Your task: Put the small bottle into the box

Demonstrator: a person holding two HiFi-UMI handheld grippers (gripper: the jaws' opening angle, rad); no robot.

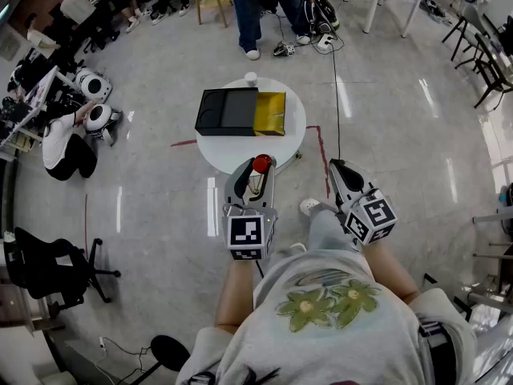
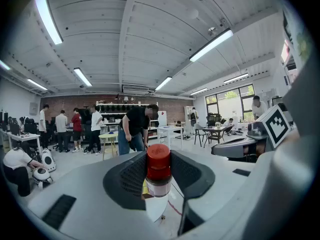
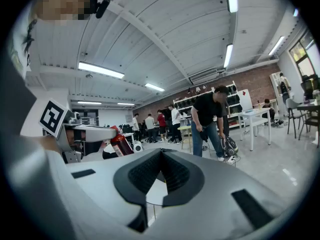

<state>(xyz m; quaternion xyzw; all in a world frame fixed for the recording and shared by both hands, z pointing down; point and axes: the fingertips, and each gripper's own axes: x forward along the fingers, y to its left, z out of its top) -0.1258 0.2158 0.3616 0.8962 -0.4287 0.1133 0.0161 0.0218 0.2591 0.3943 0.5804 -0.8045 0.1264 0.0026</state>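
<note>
Half is done: my left gripper (image 1: pixel 255 168) grasps the small bottle (image 2: pixel 158 170) over the table's (image 1: pixel 215 152) near edge. My right gripper (image 1: pixel 337 167) is clenched, empty. The box (image 1: pixel 240 112) waits, not yet reached.

No lettering or numbers can be read.

**Grey grippers, flowered shirt**

The person is wearing a pale short-sleeved shirt (image 1: pixel 321 347) printed with green flowers (image 1: pixel 307 310). The left gripper (image 1: pixel 255 167) and right gripper (image 1: pixel 338 167) are showing grey shells, black ribbed pads (image 2: pixel 132 176) and white cubes (image 1: pixel 247 237) with black square markers.
</note>
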